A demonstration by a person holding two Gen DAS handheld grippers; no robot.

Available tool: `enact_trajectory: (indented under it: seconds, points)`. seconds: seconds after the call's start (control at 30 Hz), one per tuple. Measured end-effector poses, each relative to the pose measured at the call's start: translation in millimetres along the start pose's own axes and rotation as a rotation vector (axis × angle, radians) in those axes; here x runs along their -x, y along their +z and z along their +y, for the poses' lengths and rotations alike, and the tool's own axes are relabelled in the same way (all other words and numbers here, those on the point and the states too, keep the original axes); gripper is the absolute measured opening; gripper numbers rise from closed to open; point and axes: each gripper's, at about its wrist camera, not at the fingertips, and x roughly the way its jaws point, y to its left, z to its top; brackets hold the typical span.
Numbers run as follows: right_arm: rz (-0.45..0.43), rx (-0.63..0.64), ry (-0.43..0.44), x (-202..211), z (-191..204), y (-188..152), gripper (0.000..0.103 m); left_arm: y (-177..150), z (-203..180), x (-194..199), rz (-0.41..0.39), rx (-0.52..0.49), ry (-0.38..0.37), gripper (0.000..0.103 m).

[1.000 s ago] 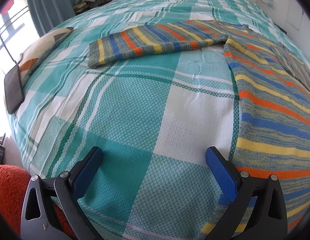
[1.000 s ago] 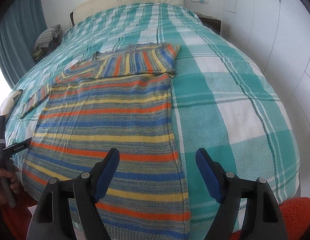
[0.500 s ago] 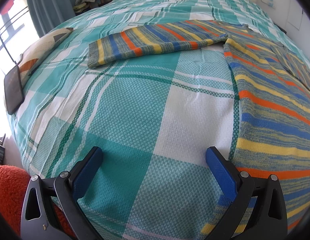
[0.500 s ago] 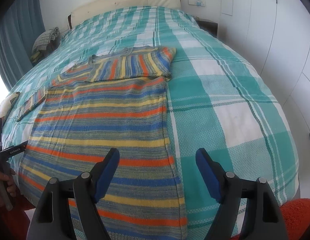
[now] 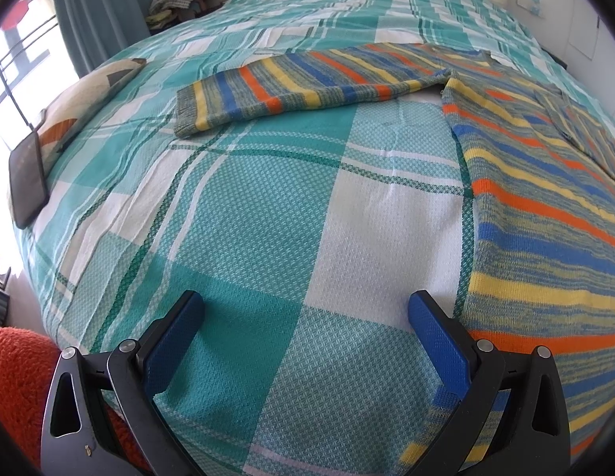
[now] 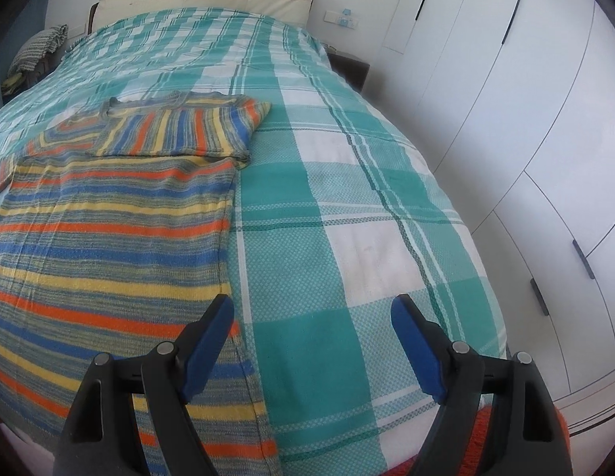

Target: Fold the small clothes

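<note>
Above the bedspread (image 5: pixel 268 218), both grippers tilt downward, left (image 5: pixel 307 351) spread, right (image 6: pixel 312 347) opening, seemingly empty.

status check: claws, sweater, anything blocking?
Left claw open, empty. Right claw opening, empty. Striped sweater flat on bed, one sleeve folded in, other sleeve out. Nothing blocking.
</note>
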Motion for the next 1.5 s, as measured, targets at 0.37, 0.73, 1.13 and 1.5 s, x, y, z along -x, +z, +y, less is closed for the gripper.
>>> enact_trajectory:
  seconds: [0.37, 0.73, 1.13, 1.5]
  points:
    - [0.005, -0.006, -0.037, -1.3, -2.1, -1.7, 0.081, -0.4, -0.4, 0.1, -0.005, -0.001, 0.0, 0.103]
    - [0.007, -0.005, -0.047, -2.1, -2.9, -1.4, 0.081, -0.4, -0.4, 0.2, -0.005, -0.001, 0.0, 0.103]
    - [0.007, -0.007, -0.055, -2.9, -5.7, -1.5, 0.081, -0.5, -0.5, 0.5, -0.006, 0.0, 0.0, 0.103]
    - [0.008, -0.009, -0.059, -4.0, -7.2, -1.4, 0.081, 3.7, 1.5, 0.6, 0.026, 0.007, -0.012, 0.103]
